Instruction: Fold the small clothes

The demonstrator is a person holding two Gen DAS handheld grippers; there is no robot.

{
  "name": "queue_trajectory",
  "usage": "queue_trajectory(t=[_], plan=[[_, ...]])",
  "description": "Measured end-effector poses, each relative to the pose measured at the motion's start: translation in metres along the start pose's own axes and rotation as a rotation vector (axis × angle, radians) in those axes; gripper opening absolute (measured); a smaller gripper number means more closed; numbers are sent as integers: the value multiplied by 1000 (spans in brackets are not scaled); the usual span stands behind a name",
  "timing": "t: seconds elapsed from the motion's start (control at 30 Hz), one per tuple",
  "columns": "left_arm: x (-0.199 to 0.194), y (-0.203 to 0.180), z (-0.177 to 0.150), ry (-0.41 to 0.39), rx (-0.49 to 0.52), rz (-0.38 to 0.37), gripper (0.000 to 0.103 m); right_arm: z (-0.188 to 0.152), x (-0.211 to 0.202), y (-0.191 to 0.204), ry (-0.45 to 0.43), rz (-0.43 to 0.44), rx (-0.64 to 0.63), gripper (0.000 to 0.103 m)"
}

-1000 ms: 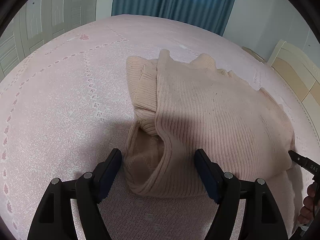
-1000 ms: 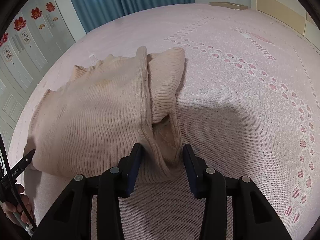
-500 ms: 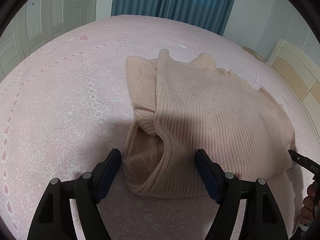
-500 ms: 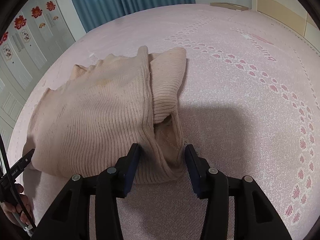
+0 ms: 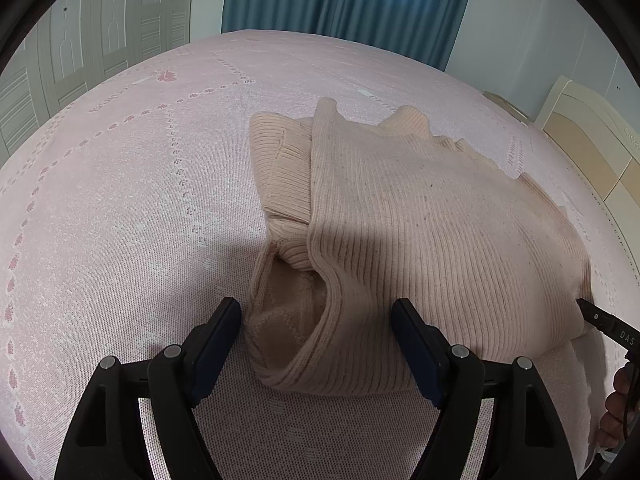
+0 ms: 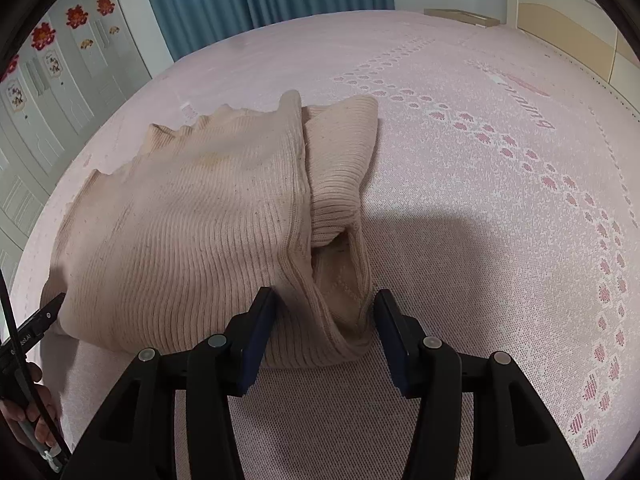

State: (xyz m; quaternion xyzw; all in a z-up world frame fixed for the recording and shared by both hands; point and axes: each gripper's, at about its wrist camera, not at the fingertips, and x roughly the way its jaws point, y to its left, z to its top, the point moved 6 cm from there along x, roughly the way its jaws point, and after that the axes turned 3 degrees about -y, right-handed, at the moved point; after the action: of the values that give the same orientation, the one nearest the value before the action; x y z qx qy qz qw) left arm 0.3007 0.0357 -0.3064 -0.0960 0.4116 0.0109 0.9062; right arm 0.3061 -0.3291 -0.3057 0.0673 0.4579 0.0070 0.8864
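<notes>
On the bed (image 5: 120, 200), our left tongs (image 5: 316, 320) and right tongs (image 6: 324, 312) stand spread around the sweater (image 5: 420, 240); the right have just been widening; we should lift off evenly

Left claw (image 5: 316, 320) open astride folded sweater (image 5: 420, 232); pads seemingly clear.

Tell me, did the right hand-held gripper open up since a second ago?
Yes. The right hand-held gripper has just been opening: its jaws stand wider around the sweater corner, which sits between them. Against the bed cover, the sweater itself looks unmoved.
</notes>
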Motion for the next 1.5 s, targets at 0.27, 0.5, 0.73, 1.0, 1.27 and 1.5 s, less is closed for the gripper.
queue_trajectory(t=[0.27, 0.5, 0.73, 1.0, 1.27, 1.5], plan=[[0, 0, 0, 0, 0, 0, 77, 0, 0, 0, 1, -1, -2, 51], [0, 0, 0, 0, -7, -11, 78, 0, 0, 0, 1, -1, -2, 51], [1, 0, 0, 0, -6, -10, 79, 0, 0, 0, 1, -1, -2, 51], [0, 0, 0, 1, -6, -10, 79, 0, 0, 0, 2, 2, 2, 51], [0, 0, 0, 1, -5, -9, 79, 1, -1, -1, 3, 10, 16, 51], [0, 0, 0, 1, -5, -9, 79, 4, -3, -4, -4, 14, 29, 51]])
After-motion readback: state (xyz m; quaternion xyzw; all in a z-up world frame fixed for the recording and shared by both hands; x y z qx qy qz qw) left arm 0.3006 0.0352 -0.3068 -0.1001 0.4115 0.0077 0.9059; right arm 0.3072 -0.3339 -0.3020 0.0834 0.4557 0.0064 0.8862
